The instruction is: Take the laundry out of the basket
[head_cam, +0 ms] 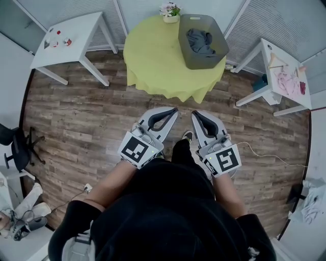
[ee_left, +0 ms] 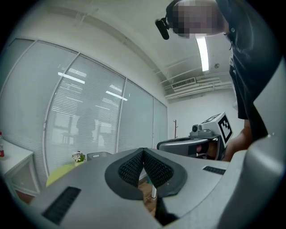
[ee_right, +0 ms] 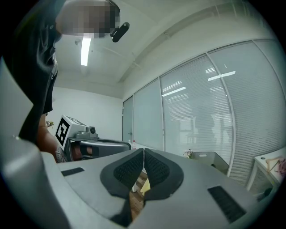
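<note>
A grey laundry basket stands at the right side of a round table with a yellow-green cloth. Dark grey laundry lies bunched inside it. The basket also shows small in the left gripper view and the right gripper view. My left gripper and right gripper hang side by side close to my body, well short of the table, over the wooden floor. Both are shut with nothing between the pads. Each gripper shows in the other's view, the right gripper's body and the left gripper's body.
A small pot of flowers sits at the table's far edge beside the basket. A white table stands at the left, another white table with clothes hangers at the right. A black office chair is at far left. Blinds cover glass walls behind.
</note>
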